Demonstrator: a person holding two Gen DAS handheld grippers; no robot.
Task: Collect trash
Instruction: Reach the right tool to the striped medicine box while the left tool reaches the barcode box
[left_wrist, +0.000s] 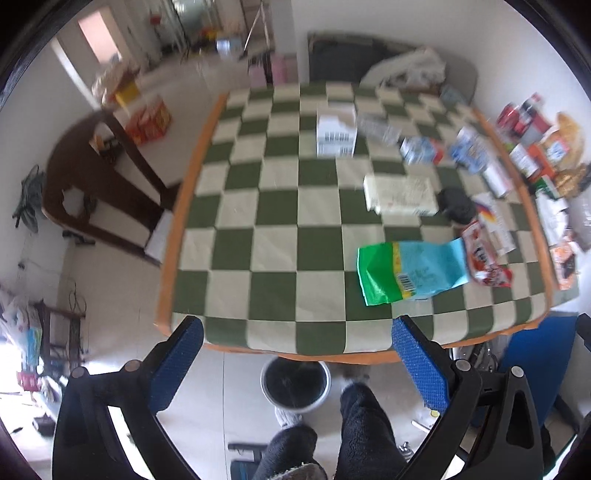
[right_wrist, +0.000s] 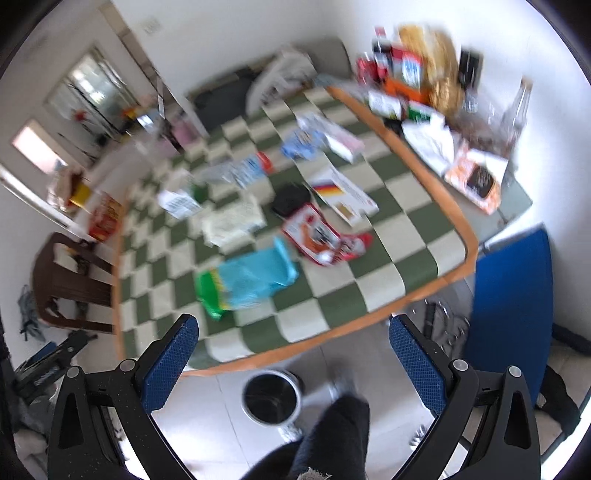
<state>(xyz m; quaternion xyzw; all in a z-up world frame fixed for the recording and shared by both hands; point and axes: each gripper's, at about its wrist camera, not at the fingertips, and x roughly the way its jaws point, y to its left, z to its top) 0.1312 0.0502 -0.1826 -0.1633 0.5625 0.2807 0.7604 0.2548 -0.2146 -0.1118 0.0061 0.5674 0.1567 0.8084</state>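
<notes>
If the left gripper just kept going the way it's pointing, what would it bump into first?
Probably the near edge of the checkered table, which lies between the open left gripper fingers. The green and blue bag sits right of that line. Depth is uncertain.

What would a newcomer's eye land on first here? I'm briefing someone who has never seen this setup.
The green-and-cream checkered table dominates, littered with wrappers. Nearest its front edge lies a blue-and-green bag, a red-and-white packet beside it. On the floor below stands a metal bin.
</notes>
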